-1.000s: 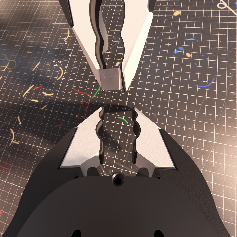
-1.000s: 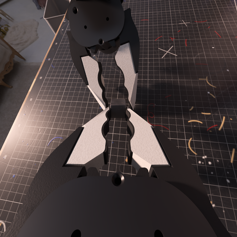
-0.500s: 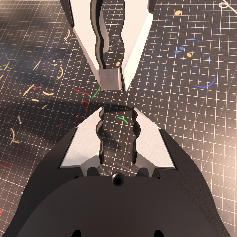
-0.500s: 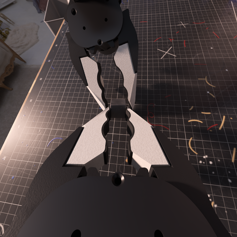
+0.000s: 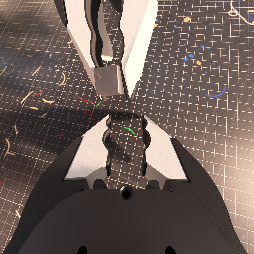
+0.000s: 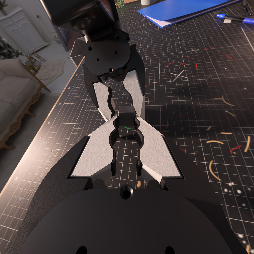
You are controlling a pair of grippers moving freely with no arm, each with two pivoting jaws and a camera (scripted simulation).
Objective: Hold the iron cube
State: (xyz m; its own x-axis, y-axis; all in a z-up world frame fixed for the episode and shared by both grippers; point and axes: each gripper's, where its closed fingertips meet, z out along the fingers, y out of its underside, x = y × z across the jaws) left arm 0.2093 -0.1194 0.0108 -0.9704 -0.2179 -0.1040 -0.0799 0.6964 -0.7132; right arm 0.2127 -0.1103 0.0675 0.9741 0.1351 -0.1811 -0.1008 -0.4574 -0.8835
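Note:
The iron cube (image 6: 126, 116) is a small grey metal block. My right gripper (image 6: 126, 118) is shut on it at the fingertips and holds it above the cutting mat (image 6: 178, 110), where its shadow falls. In the left wrist view the cube (image 5: 108, 80) shows shiny between the right gripper's white fingers (image 5: 137, 48), which come down from the top. My left gripper (image 5: 126, 118) is open and empty. It faces the cube from the opposite side, a short way off, with its tips apart from it. Its fingers (image 6: 101, 99) also show in the right wrist view.
The dark gridded mat is flecked with coloured paint marks. A blue folder (image 6: 185, 12) and blue-capped pens (image 6: 233, 19) lie at the far right. The table's left edge (image 6: 55, 107) runs diagonally, with a metal bin (image 6: 77, 55) and a sofa (image 6: 13, 89) beyond it.
My right gripper has risen and tipped back with the cube, so more of the far table shows. In the left wrist view the cube looks slightly larger and further left. My left gripper stays open.

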